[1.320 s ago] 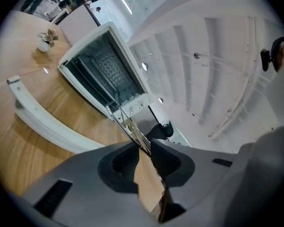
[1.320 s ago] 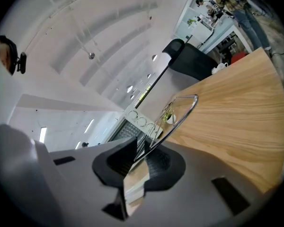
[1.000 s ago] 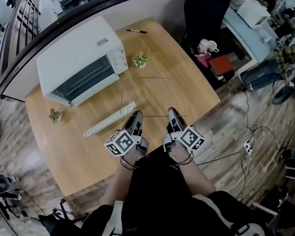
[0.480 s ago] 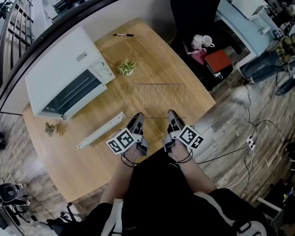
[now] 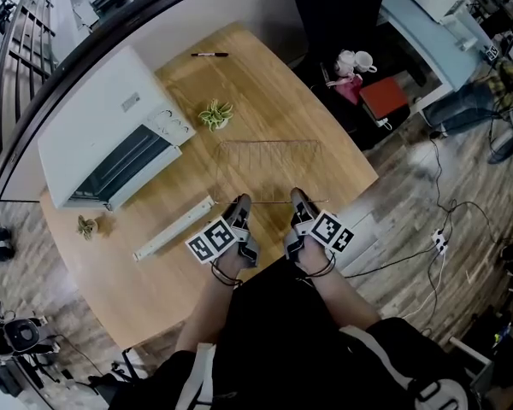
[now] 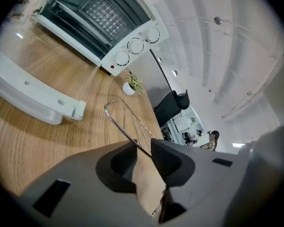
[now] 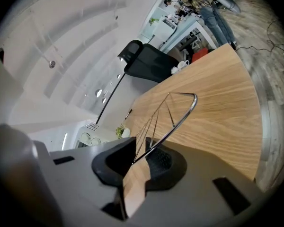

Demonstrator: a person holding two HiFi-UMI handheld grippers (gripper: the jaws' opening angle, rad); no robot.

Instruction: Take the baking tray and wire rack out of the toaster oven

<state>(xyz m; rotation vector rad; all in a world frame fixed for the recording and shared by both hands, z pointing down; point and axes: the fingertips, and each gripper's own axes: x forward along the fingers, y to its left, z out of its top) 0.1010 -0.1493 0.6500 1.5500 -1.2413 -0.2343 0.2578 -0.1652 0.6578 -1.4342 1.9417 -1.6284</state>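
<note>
wire rack (image 5: 269,171) near edge clamped in left gripper (image 5: 240,202) and right gripper (image 5: 297,196), rest stretching ahead

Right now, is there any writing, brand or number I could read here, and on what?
No text here is readable.
Toaster oven: small grey label on top, too small to read.
Knobs: any markings too blurred to read.
Marker cubes: black-and-white square patterns, no words.

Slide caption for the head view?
Left gripper and right gripper clamp the wire rack's near edge over the wooden table, toaster oven at left.
</note>
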